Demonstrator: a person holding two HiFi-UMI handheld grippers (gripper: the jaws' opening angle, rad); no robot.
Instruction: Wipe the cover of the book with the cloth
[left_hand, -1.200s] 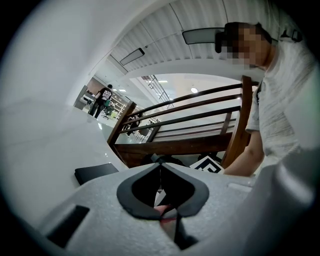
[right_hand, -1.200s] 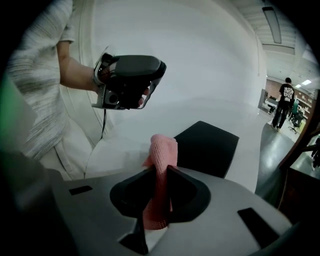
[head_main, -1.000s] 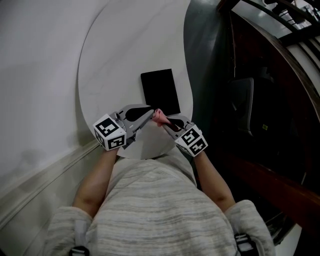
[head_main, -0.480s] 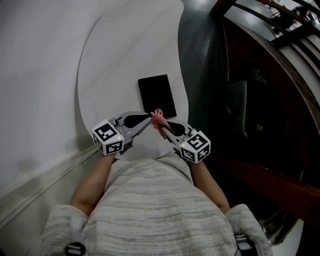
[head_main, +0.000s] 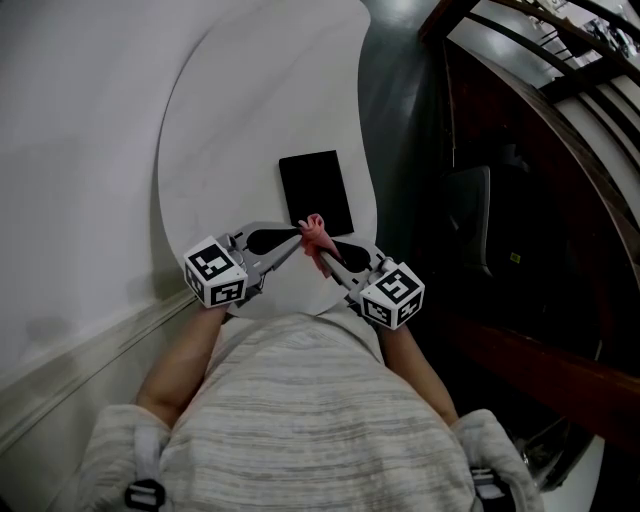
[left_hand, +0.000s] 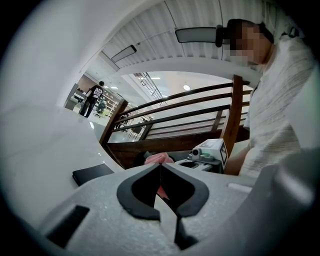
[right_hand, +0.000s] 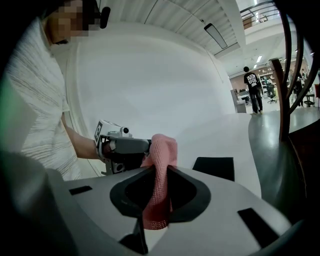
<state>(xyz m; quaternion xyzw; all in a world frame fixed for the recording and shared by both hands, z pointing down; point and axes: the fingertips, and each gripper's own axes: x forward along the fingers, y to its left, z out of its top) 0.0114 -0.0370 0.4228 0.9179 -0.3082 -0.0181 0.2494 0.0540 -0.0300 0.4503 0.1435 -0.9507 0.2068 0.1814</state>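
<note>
Checking the head view first: my left gripper (head_main: 298, 236) and right gripper (head_main: 322, 252) meet tip to tip above the near edge of the white table (head_main: 230, 120). Both are at the pink cloth (head_main: 314, 228). The black book (head_main: 315, 190) lies flat just beyond them. I cannot tell from here whether the cloth touches it.

Left gripper view: my jaws are pressed together at the tips. Pink shows beyond the tips and in the gap behind them, so I read this as a pinch on the cloth. The book sits low to the left, apart from the jaws.

Right gripper view: my jaws clamp a fold of cloth, which runs up between them and bunches above the tips. The left gripper's tips sit at its far side. The book lies beyond, to the right.

Judgement: I am at the cloth-readying step, and wiping has not begun. Next, one gripper should let go. The other should carry the bunch forward and lower it so that fabric, not jaw tips, presses on the cover. The smooth table may let the book slide.
</note>
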